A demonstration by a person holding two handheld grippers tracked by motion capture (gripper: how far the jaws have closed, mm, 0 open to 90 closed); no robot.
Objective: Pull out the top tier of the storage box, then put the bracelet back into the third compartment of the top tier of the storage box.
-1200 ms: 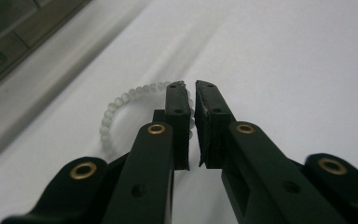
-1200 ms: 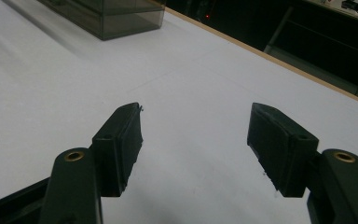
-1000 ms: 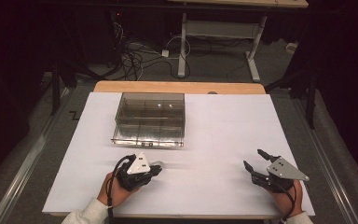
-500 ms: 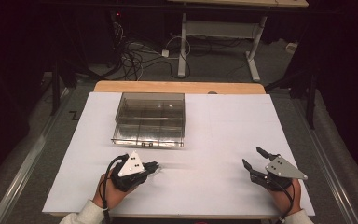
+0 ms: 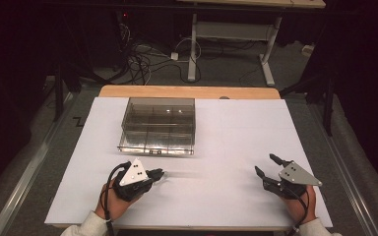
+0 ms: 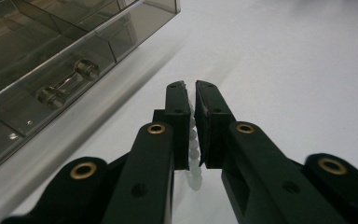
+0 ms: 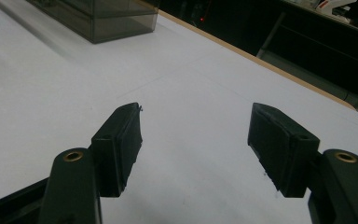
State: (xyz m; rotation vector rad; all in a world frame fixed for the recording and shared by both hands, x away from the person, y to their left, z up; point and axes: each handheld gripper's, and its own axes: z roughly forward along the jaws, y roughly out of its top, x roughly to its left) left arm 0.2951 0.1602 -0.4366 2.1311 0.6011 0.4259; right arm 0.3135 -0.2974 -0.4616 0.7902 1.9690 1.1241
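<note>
High view: white table [image 5: 216, 147], dark room; left gripper [image 5: 158, 173] clamps white beads [image 6: 193, 154], right gripper [image 5: 267, 165] gapes

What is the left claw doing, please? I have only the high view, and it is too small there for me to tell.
Observer: In the left gripper view, the left claw is nearly closed on a string of small white beads.
Operator: Thank you. Can you see anything on the front of the clear box?
Observer: Yes, the smoky organizer box has a small clear bar handle with metal ends on its near drawer front.
Operator: And is the right claw holding anything?
Observer: No, in the right gripper view the right claw is wide open above the bare white table.
</note>
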